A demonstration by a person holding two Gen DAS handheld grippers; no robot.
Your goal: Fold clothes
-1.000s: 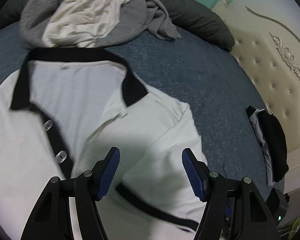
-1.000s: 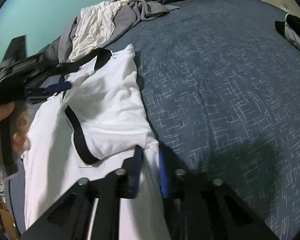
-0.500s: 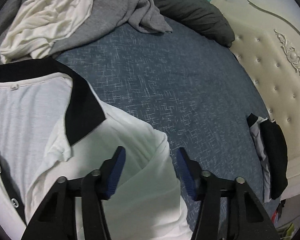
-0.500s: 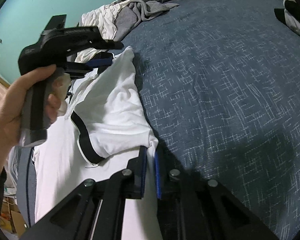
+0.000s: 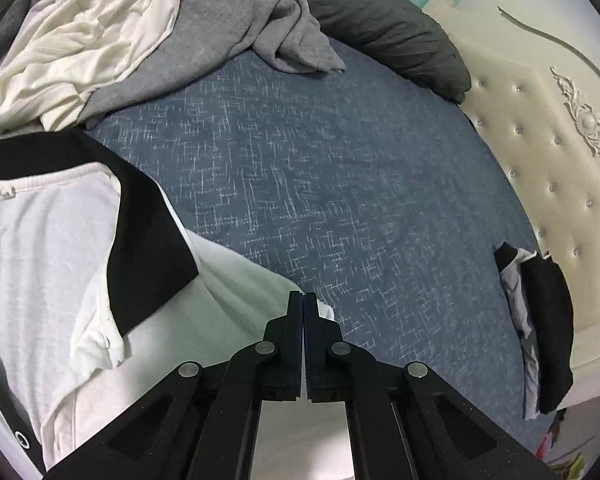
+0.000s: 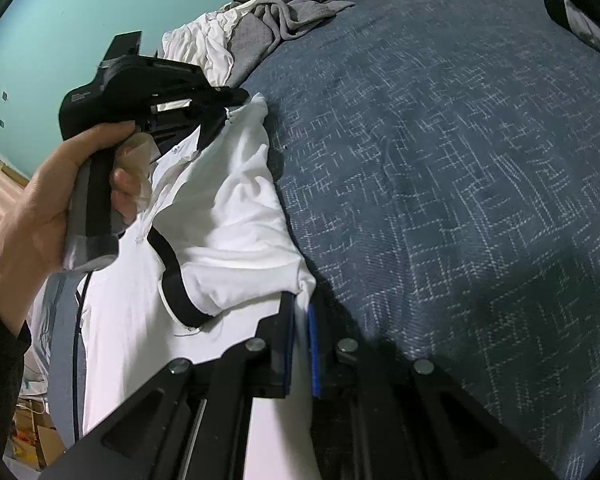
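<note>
Left hand-held gripper (image 5: 302,300) closing since earlier frame, now pinching white polo shirt (image 5: 52,248) shoulder edge; right hand-held gripper (image 6: 300,316) clamping side edge. Shirt lying on bed (image 5: 340,168), sleeve folded inward; unfolded pile (image 5: 140,32) waiting.

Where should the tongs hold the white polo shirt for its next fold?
On the white polo shirt, along its bed-side edge: shoulder tip and side hem by the folded-in sleeve. That edge lies free beside bare blue bedspread, so approach from there. Both tongs already pinch it.

We see a bed (image 5: 340,184) with blue cover, a cream tufted headboard (image 5: 548,152), a dark grey pillow (image 5: 388,36), a teal wall (image 6: 72,16), dim light
</note>
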